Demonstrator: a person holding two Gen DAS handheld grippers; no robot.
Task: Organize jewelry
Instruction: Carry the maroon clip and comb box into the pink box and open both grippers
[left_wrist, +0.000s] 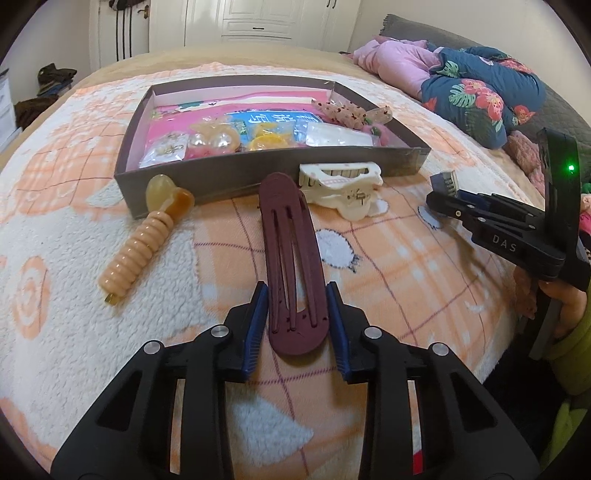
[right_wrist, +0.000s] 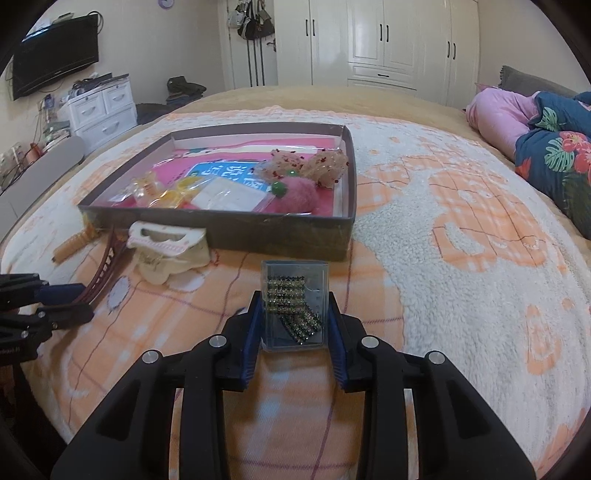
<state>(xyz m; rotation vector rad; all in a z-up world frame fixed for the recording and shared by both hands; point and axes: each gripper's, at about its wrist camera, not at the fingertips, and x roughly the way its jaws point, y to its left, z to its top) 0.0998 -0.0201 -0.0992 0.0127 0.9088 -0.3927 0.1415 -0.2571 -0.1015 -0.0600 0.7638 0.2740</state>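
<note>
- Bedroom in a home.
- Bed (right_wrist: 443, 206) fills both views, spread with a fleecy orange-and-white blanket (left_wrist: 388, 266).
- Rolled bedding at the head end: pink quilt (right_wrist: 495, 118), blue floral quilt (left_wrist: 476, 99).
- White wardrobe (right_wrist: 384, 40) with panelled doors and dark handles along the far wall.
- Bags (right_wrist: 255, 22) hanging on a door beside the wardrobe.
- Flat TV (right_wrist: 55, 55) mounted on the wall, left; white drawer unit (right_wrist: 103, 107) below it, top cluttered.
- Folded clothes (right_wrist: 184, 86) piled beyond the bed.
- Shallow box (right_wrist: 221, 221) of hair accessories lying on the blanket.
</note>
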